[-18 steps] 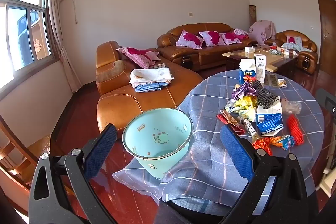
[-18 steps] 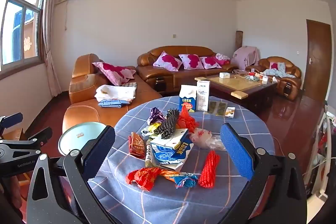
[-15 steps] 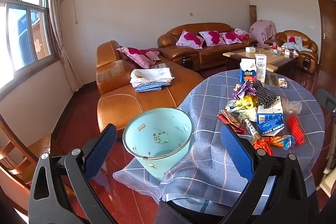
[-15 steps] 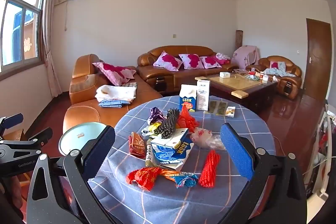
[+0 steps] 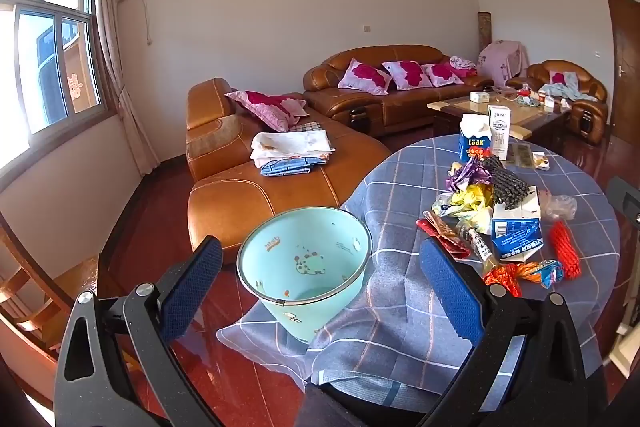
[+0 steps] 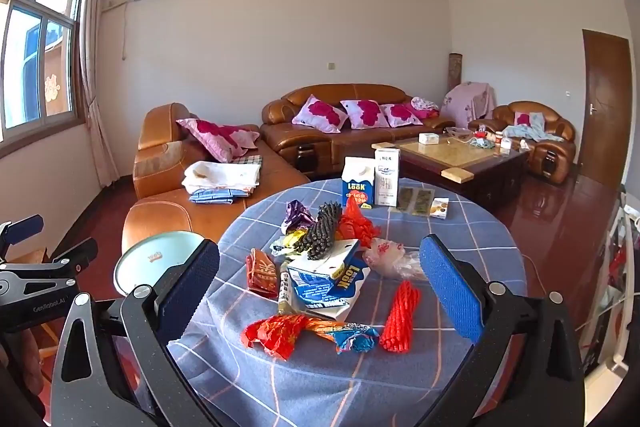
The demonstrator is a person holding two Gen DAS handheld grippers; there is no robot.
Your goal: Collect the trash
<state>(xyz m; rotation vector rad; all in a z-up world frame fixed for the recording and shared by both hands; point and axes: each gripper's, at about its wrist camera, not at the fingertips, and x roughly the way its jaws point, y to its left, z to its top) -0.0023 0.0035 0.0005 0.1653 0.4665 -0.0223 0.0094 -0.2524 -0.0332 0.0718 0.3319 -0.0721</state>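
Left view first: my left claw [image 5: 320, 291] has its jaws spread wide, nothing between the pads, aimed a little downward. Dead ahead, framed between the fingers, sits the bin [image 5: 304, 267], a pale-green plastic pail tipped toward me against the table's edge, empty as far as I can see. I judge it light and fairly stiff, easy to knock over; the rim is where I'd pinch it. Ahead and to the right of the claw lies the trash pile [image 5: 492, 223] on the cloth [image 5: 400, 195]. Just past my right finger are the red packet [image 5: 440, 233] and a crumpled wrapper [image 5: 516, 273].

Right view now: my right claw [image 6: 320, 291] is also fully apart and empty. The trash lies right between and just beyond the fingers. The wrapper [image 6: 304, 335] is nearest, I'd say featherlight, crinkly and slick, so I'd bite the bunched middle. The red net [image 6: 400, 315] beside it looks soft and squashy; take it across the roll. The flattened carton [image 6: 328, 279] is stiffer, so an edge grip suits. A clear bag [image 6: 390, 257] beyond looks flimsy and slippery.

Two upright cartons [image 6: 372, 181] stand well beyond the pile. The bin [image 6: 156, 263] peeks out left of my left finger, with the left claw's frame [image 6: 40, 283] further left. Loose cloth could snag a low pinch.
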